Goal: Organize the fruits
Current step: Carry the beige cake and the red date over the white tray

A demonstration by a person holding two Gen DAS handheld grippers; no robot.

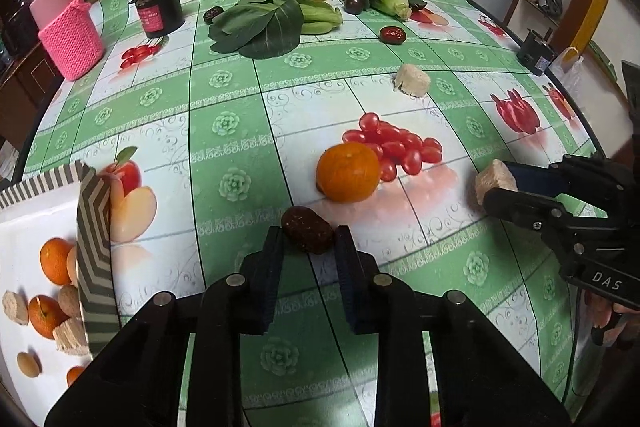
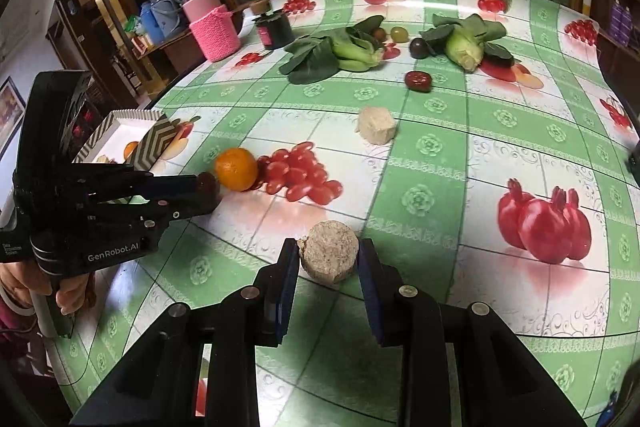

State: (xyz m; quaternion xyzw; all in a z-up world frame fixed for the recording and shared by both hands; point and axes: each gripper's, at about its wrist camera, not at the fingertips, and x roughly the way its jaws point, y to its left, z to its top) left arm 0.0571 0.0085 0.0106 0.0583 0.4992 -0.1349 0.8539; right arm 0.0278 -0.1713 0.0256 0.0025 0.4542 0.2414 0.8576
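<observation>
Both grippers pinch fruit near the counter's front edge, left gripper (image 1: 309, 233) on a dark date (image 1: 307, 229), right gripper (image 2: 329, 259) on a beige chunk (image 2: 329, 255), likely bound for the tray (image 1: 94, 251).

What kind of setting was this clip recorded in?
Probably a home dining area: a table under a fruit-print oilcloth, a jar in a pink knitted sleeve by wooden cabinets, and bok choy laid out with an orange.
</observation>
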